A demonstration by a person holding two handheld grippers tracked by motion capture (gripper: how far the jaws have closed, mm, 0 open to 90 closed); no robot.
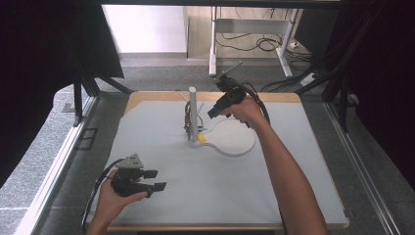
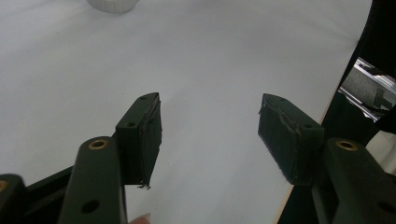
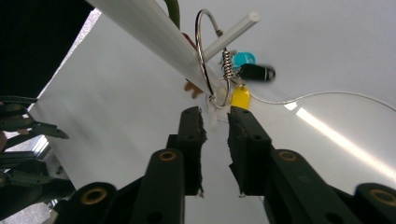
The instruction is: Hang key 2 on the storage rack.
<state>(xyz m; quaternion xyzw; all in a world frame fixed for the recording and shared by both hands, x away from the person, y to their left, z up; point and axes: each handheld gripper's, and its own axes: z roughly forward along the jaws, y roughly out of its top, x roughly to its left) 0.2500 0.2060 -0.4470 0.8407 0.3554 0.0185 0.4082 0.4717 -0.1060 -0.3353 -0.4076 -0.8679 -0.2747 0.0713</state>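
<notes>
The key ring [image 3: 212,60] hangs on the white stand [image 1: 193,113] mid-tabletop [image 1: 161,196], tags dangling. It looks light, stiff and slippery, likely to swing; best pinched on the wire loop. The right gripper [image 3: 217,116] is slightly parted just below it, empty. The left gripper [image 2: 209,130] rests unclenched, well apart.
</notes>
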